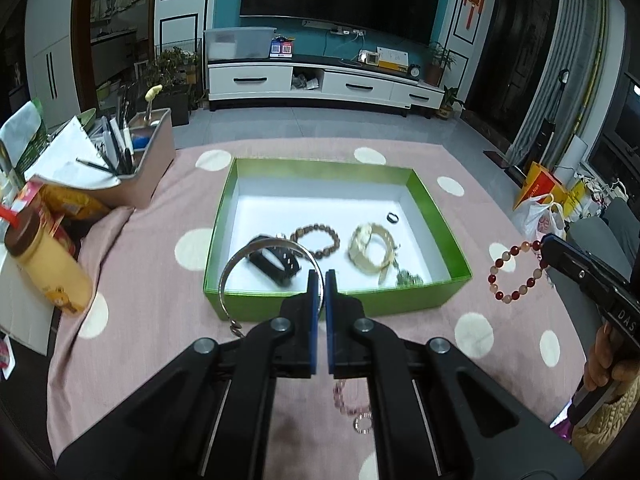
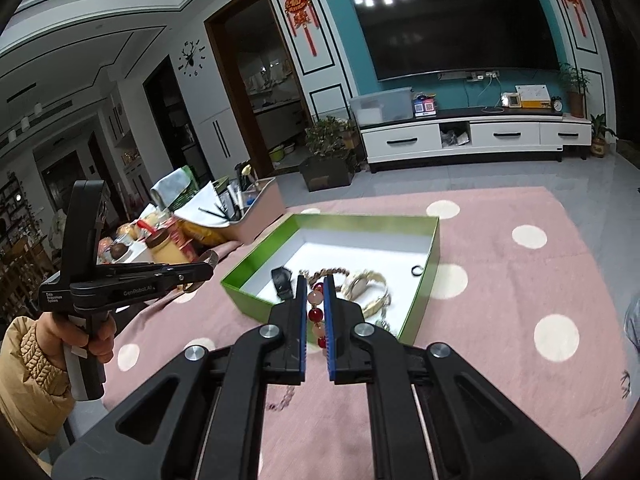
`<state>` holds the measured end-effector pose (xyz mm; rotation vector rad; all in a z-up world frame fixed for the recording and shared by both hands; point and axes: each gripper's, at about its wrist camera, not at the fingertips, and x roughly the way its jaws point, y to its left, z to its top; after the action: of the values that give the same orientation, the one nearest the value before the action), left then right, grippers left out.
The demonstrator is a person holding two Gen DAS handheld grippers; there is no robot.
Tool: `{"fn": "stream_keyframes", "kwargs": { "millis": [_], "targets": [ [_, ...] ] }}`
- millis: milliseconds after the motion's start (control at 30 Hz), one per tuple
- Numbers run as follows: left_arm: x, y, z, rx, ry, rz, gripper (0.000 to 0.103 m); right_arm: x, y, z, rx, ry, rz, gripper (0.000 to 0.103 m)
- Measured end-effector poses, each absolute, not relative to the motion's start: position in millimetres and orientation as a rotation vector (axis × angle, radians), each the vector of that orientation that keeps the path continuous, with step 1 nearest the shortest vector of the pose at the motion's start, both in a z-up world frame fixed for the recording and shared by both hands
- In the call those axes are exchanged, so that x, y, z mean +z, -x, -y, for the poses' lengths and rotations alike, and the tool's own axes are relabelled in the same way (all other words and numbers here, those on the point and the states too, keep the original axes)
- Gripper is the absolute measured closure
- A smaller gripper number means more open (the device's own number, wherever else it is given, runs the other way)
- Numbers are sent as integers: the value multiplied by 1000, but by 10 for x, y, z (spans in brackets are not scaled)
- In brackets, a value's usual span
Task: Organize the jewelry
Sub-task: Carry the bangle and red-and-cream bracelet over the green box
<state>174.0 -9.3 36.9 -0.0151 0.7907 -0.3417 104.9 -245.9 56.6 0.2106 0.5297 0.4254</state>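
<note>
Pink cloth with cream dots point(image 1: 160, 320) covers the table and fills the lower half of both views. On it, at frame centre, sits the green box point(image 1: 340, 300) with a white floor, open at the top. The left gripper point(image 1: 324, 276) reaches up from the bottom of the left wrist view, tilted down toward the box's near wall, its blue pads clenched on the rim of a silver bangle point(image 1: 240, 256) that hangs in front of the box's near left corner. The right gripper point(image 2: 316, 284) rises from the bottom of its own view, jaws clamped on a bracelet of red and pale beads point(image 2: 315, 314); in the left wrist view it hangs at the right edge, clear of the cloth. A hand in a tan quilted sleeve point(image 2: 96, 336) grips the left tool's handle. Inside the box lie a black watch point(image 1: 276, 260), a brown bead bracelet point(image 1: 316, 240), a pale gold watch point(image 1: 370, 248) and a small black ring point(image 1: 393, 217).
</note>
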Motion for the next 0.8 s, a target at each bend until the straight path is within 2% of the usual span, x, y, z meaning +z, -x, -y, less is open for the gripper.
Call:
{"fn": "stream_keyframes", "kwargs": {
  "millis": [800],
  "targets": [
    [181,-2896,370,-286,-15,-831,100,405,-2007,2461,353,-201,-573,96]
  ]
}}
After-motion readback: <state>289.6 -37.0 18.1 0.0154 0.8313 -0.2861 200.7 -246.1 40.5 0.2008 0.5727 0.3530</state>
